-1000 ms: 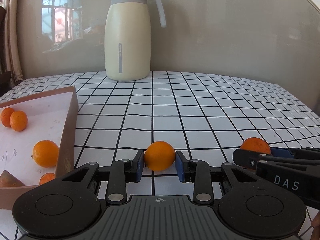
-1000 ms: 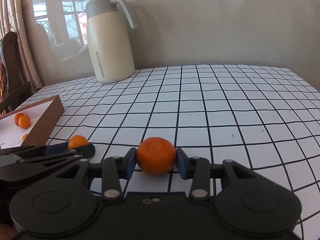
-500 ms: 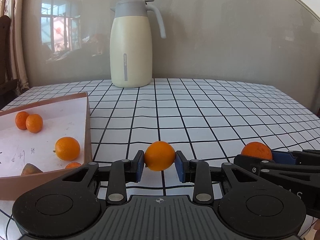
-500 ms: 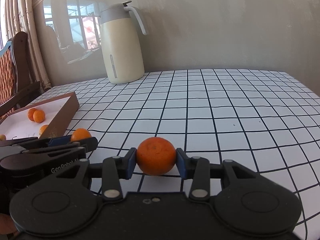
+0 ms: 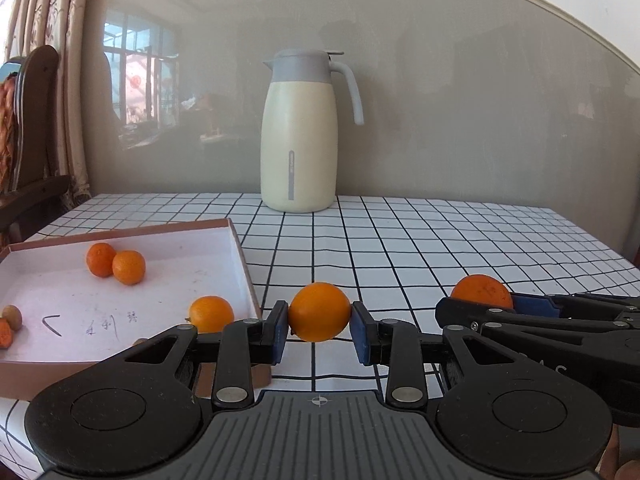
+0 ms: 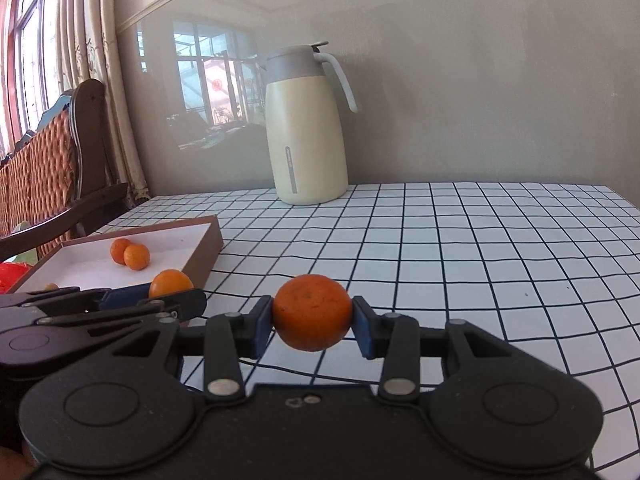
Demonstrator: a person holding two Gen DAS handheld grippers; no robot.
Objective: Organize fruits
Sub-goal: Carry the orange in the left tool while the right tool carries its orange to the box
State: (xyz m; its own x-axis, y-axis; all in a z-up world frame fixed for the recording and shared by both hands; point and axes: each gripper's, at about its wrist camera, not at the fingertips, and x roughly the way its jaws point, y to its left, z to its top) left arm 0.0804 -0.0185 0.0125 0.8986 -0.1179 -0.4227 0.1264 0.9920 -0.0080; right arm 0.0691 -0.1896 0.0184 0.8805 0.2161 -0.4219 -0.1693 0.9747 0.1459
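The left hand-held gripper (image 5: pixel 319 330) clamps a small orange (image 5: pixel 319 312) above the counter (image 5: pixel 400 248), beside the box (image 5: pixel 240 248). The right hand-held gripper (image 6: pixel 313 326) clamps a darker orange (image 6: pixel 313 311).

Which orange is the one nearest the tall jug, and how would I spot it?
Start at the cream jug on the checked table, then look left into the shallow brown box. Two oranges touch near its far wall; the darker orange, farther back and left, is yours.
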